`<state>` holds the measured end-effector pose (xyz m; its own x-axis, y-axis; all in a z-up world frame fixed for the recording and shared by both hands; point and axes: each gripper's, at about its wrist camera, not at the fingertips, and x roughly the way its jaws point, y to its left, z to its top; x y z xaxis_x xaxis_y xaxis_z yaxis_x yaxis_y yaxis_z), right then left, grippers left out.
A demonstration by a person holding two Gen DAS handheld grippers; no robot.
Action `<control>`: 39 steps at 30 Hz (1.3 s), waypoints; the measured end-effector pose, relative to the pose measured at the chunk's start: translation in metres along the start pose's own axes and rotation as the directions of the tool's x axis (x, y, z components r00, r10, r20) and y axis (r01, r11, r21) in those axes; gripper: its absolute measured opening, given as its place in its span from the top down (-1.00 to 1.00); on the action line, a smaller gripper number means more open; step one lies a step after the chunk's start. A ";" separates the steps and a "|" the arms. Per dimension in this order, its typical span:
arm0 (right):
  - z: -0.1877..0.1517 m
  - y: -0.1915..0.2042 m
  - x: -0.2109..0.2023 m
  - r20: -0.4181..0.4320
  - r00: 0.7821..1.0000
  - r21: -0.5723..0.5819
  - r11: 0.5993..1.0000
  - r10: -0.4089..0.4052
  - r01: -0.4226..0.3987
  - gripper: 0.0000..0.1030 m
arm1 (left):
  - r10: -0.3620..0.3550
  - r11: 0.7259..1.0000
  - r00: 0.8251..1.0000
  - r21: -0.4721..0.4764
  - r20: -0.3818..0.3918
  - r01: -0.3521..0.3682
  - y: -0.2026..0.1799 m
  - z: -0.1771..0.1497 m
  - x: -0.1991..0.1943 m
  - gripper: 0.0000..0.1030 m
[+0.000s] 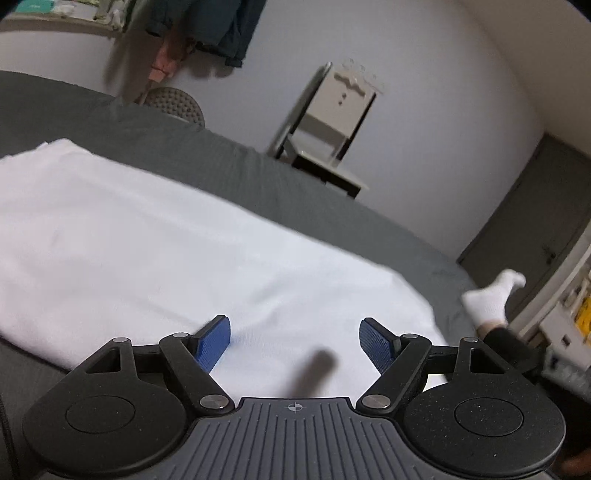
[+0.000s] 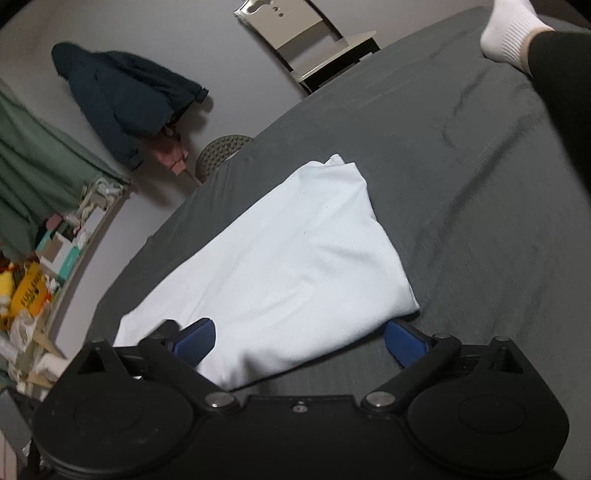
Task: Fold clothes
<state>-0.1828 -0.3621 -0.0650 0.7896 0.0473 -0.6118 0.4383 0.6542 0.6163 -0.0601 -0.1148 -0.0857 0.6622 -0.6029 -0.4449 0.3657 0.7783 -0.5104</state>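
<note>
One folded white shirt (image 2: 280, 258) on grey bed (image 2: 461, 184).

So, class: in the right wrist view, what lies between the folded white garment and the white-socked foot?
Only bare grey bedsheet separates the white garment from the foot, as the right wrist view shows.

My left wrist view: low, close over white garment (image 1: 166, 240), facing wall chair (image 1: 332, 122). My right wrist view: higher, tilted, farther back. Both share garment, grey bed (image 2: 461, 166), chair.
</note>
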 end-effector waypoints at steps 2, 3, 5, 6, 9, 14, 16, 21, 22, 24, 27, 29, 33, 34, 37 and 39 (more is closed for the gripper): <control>-0.001 -0.002 0.000 0.005 1.000 0.033 0.999 0.009 -0.009 -0.95 | -0.022 0.999 1.000 -0.038 0.001 0.022 0.001 -0.002 0.005 -0.51; -0.001 -0.002 0.001 0.006 1.000 0.047 0.999 0.015 -0.015 -0.95 | -0.031 0.998 1.000 -0.057 -0.002 0.031 0.002 -0.003 0.009 -0.55; -0.002 -0.002 0.003 0.007 1.000 0.053 0.998 0.020 -0.020 -0.95 | -0.026 0.997 0.999 -0.067 -0.023 0.024 0.006 -0.012 0.018 -0.55; -0.003 -0.001 0.004 0.010 1.000 0.056 0.998 0.022 -0.022 -0.96 | -0.028 0.998 1.000 -0.051 -0.011 0.028 0.005 -0.017 0.021 -0.55; -0.007 0.000 0.005 0.019 0.999 0.087 0.995 0.040 -0.041 -0.96 | -0.003 0.999 1.000 -0.047 0.000 0.003 -0.001 -0.020 0.013 -0.55; -0.016 0.003 0.004 0.057 0.998 0.153 0.987 0.040 -0.048 -0.98 | 0.018 0.995 1.000 -0.097 0.007 -0.017 -0.001 -0.034 -0.001 -0.55; -0.016 0.005 0.008 0.075 0.997 0.157 0.987 0.024 -0.035 -1.00 | 0.010 0.995 1.000 -0.099 0.010 -0.009 0.003 -0.037 0.001 -0.55; -0.010 0.008 0.014 0.070 0.998 0.155 0.988 0.005 -0.015 -0.99 | 0.004 0.981 1.000 -0.196 0.030 0.002 0.006 -0.023 -0.001 -0.55; -0.009 0.008 0.013 0.066 0.998 0.160 0.987 0.007 -0.017 -0.99 | 0.004 0.977 0.999 -0.212 0.035 0.004 0.007 -0.018 0.002 -0.56; -0.008 0.006 0.011 0.060 0.998 0.171 0.985 0.011 -0.021 -0.99 | 0.009 0.971 1.000 -0.241 0.026 -0.002 0.010 -0.006 0.012 -0.56; -0.008 0.004 0.010 0.052 0.998 0.173 0.985 0.017 -0.026 -0.99 | 0.054 0.947 0.997 -0.314 -0.061 -0.071 0.018 0.006 0.041 -0.64; -0.006 0.003 0.011 0.048 0.999 0.174 0.984 0.023 -0.031 -0.99 | 0.074 0.944 0.996 -0.318 -0.055 -0.088 0.015 0.009 0.052 -0.76; -0.004 -0.003 0.011 0.047 0.998 0.201 0.978 0.041 -0.050 -0.99 | 0.098 0.935 0.994 -0.339 -0.047 -0.108 0.000 0.020 0.069 -0.91; -0.004 -0.004 0.011 0.046 0.998 0.206 0.977 0.046 -0.055 -0.99 | 0.093 0.931 0.995 -0.353 -0.033 -0.099 -0.003 0.023 0.071 -0.91; -0.004 -0.008 0.010 0.039 0.997 0.205 0.976 0.059 -0.066 -0.99 | 0.042 0.925 0.999 -0.378 0.031 -0.027 -0.010 0.032 0.076 -0.91; -0.003 -0.011 0.010 0.034 0.997 0.204 0.976 0.067 -0.072 -0.99 | 0.052 0.915 0.998 -0.401 0.024 -0.038 -0.009 0.038 0.092 -0.91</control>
<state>-0.1812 -0.3663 -0.0793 0.8312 0.0654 -0.5521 0.4585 0.4810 0.7473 0.0221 -0.1706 -0.0942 0.6955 -0.5576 -0.4532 0.0474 0.6649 -0.7454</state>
